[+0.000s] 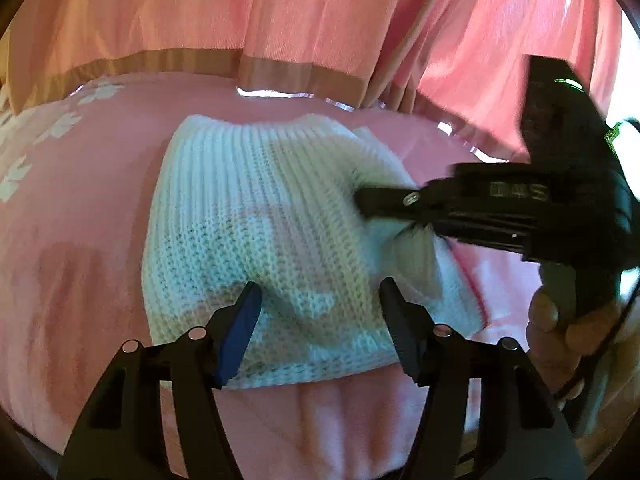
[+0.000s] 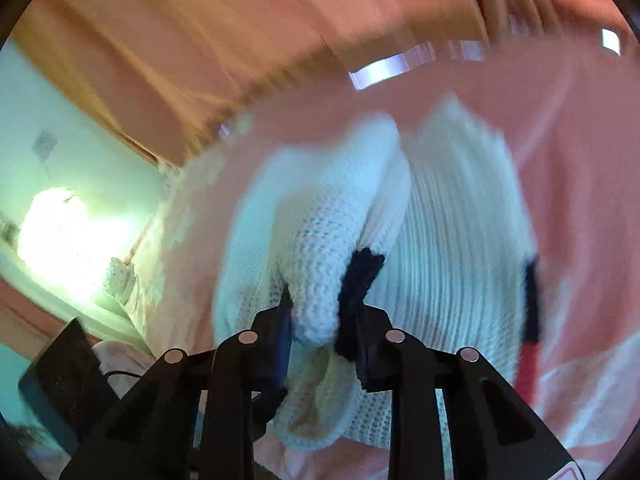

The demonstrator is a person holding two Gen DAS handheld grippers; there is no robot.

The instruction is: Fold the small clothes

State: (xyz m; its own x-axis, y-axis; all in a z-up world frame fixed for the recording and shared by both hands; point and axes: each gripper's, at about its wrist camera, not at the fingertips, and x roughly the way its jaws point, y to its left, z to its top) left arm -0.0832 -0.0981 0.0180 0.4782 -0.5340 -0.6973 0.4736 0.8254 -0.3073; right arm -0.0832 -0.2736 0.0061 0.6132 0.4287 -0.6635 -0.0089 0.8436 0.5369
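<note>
A small white knitted sweater [image 1: 256, 216] lies on a pink blanket [image 1: 80, 240]. My left gripper [image 1: 318, 308] is open, its fingers hovering over the sweater's near part with knit between them, not clamped. My right gripper [image 1: 370, 200] reaches in from the right and is shut on a fold of the sweater's right side. In the blurred right wrist view the right gripper [image 2: 316, 312] pinches a bunched roll of white knit [image 2: 320, 256], with the ribbed body [image 2: 452, 248] spread beyond it.
Pink curtains [image 1: 280, 12] hang behind the blanket. White paw prints [image 1: 60, 128] mark the blanket at left. A bright lamp [image 2: 56, 236] and a dark box [image 2: 68, 376] show at the left of the right wrist view.
</note>
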